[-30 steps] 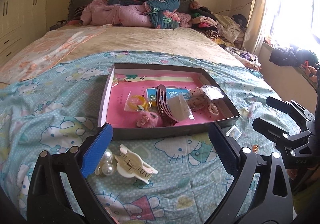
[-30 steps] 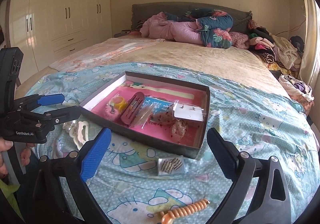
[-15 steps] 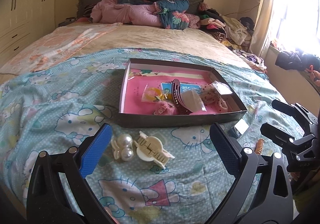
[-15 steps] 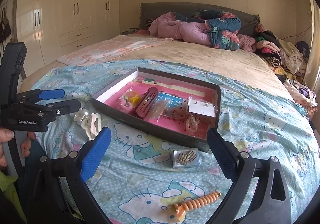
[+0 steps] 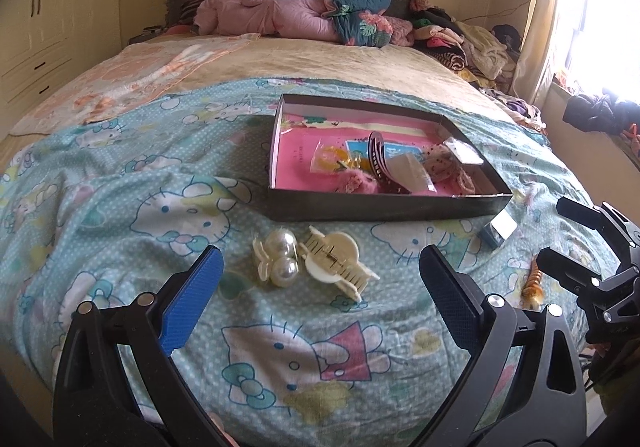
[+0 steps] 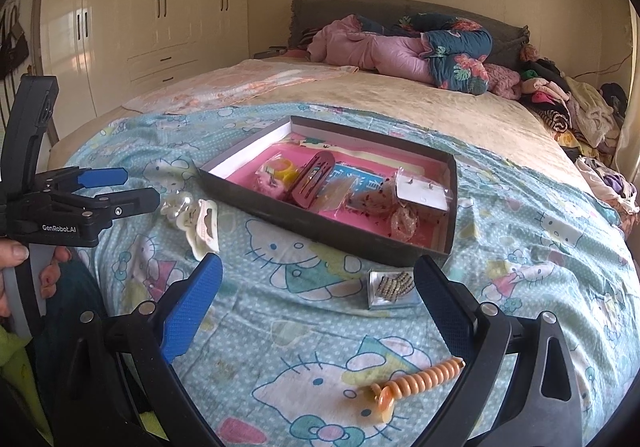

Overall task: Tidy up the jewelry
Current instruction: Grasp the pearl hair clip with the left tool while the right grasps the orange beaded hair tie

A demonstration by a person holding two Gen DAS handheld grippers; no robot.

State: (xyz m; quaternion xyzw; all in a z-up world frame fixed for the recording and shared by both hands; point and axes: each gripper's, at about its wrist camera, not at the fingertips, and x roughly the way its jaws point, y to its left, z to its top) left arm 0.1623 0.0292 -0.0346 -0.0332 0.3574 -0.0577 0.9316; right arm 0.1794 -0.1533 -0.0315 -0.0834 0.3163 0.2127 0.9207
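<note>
A: What does the right wrist view show that the left doesn't?

B: The contents of the small clear packet (image 6: 391,284) of clips, and the person's hand on the left gripper (image 6: 116,189). From the left it's only a glare (image 5: 498,229).

A: Anything in the way?

B: No. The dark tray (image 5: 384,205) sits mid-bed, well beyond both grippers.

A: And the loose pieces?

B: The pearl clip (image 5: 278,261) and cream claw clip (image 5: 338,261) lie just ahead, between the left gripper's (image 5: 320,299) spread fingers. The orange spiral tie (image 6: 416,381) lies between the right gripper's (image 6: 318,299) fingers, also apart.

Home bedroom, bed (image 5: 320,63), built-in wardrobe (image 6: 160,27), piled clothes (image 5: 460,39)
</note>
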